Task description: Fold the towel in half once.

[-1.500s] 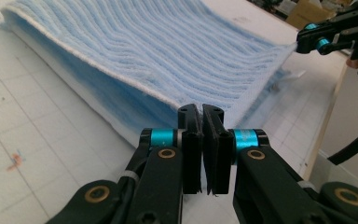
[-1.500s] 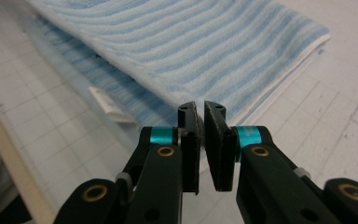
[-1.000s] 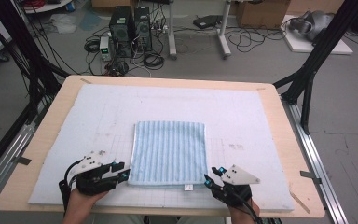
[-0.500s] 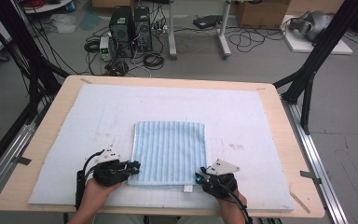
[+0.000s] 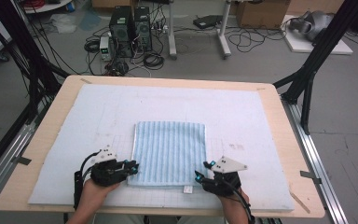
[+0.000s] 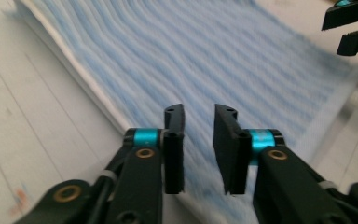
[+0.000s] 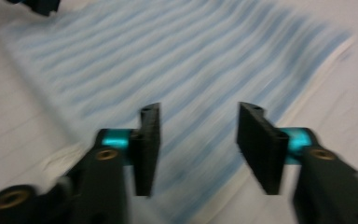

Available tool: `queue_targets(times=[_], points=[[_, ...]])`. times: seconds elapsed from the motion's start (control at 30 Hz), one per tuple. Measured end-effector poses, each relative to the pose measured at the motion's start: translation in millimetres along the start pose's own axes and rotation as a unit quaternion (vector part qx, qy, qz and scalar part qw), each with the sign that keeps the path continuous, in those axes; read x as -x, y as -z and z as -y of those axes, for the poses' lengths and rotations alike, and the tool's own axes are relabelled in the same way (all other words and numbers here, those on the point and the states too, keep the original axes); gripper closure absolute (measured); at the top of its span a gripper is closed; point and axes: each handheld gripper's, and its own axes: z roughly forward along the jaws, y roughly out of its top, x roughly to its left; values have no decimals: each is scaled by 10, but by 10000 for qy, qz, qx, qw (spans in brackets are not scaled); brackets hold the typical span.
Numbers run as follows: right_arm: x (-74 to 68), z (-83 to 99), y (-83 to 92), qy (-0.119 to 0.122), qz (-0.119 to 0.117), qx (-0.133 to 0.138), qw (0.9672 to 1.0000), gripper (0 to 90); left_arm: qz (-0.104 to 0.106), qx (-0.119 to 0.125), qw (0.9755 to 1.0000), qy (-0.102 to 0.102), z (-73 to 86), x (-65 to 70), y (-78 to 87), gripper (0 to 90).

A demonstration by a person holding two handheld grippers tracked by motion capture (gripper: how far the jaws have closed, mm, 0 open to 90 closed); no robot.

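- Left gripper (image 5: 131, 167): at the near left corner of the folded blue-striped towel (image 5: 168, 153), seen from the high view. In the left gripper view its jaws stand a narrow gap apart over the towel's edge (image 6: 270, 88); they have just been opening a little after a close, and nothing is pinched between them. The pads (image 6: 175, 140) press on no cloth
- Towel: folded to a near square, flat on the white padded mat (image 5: 242, 116) that covers the wooden table (image 5: 282, 107). It sits at the middle of the near half, its near edge between the two grippers. A small white label (image 5: 187, 189) lies at that edge
- Right gripper (image 5: 204, 170): at the near right corner of the towel. In the right gripper view, which is blurred, its jaws are spread wide over the striped cloth (image 7: 182, 60); they have just been opening, with cloth below them but none gripped
- Step in hand, as judged: both grippers are lining up on the two near corners, ahead of a grasp
- Next move, as judged: each gripper must drop one jaw under its corner and close on all layers together, then both lift evenly; an uneven pinch risks the fold slipping open
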Motion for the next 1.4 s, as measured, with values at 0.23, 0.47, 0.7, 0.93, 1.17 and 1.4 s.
queue_targets(times=[0.23,0.47,0.7,0.93,1.17,1.4], points=[[317,-349,-212,-208,305,123,9992,632,-183,665,9973,-243,-299,-248,-90,670],[578,-518,-587,-403,526,-122,9977,771,-517,584,9966,-280,-541,-462,-381,783],[783,-574,-948,-586,477,-515,9958,746,-865,211,9958,-211,-664,-651,-769,815],[892,-524,-1136,-656,607,-962,9913,738,-1384,-423,9895,30,-600,-756,-991,839],[965,-505,-991,-770,701,-826,9911,648,-1297,-213,9913,103,-614,-757,-940,713],[1007,-548,-593,-624,635,-188,9959,531,-951,296,9950,86,-711,-688,-759,532]])
